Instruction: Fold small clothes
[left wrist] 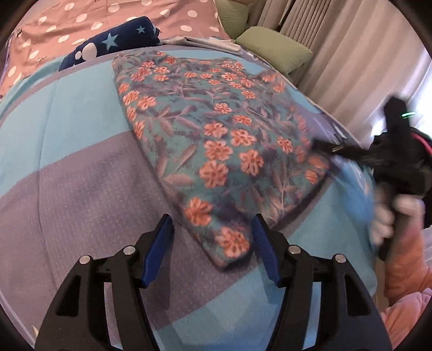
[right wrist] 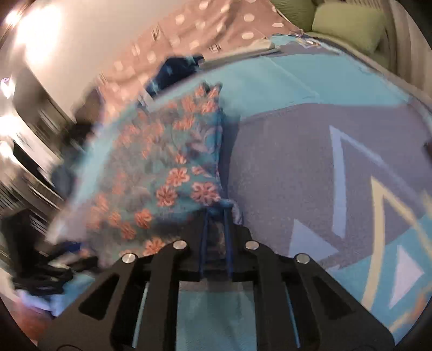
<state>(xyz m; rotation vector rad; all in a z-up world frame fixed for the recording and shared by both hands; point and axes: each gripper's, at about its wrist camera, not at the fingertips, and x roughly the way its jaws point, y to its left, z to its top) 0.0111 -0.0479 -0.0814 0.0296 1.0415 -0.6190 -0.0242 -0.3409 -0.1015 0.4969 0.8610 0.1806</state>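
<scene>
Floral garment (left wrist: 216, 140), soft teal knit with orange flowers, lies folded in a rough wedge across frame centre on the bed's blanket (left wrist: 67, 189), waffle-textured in teal and grey blocks. Left hand-held gripper (left wrist: 213, 248) spread wide, blue ribbed pads either side of the garment's near corner. Right hand-held gripper (right wrist: 216, 216) pinched narrow on the garment's edge, motion-blurred. Polka-dot pink sheet (left wrist: 67, 24) upper left.

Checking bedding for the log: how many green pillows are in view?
2: one green pillow at the bed's far corner by the curtain, another behind it, cropped at the top. More may be hidden.
</scene>
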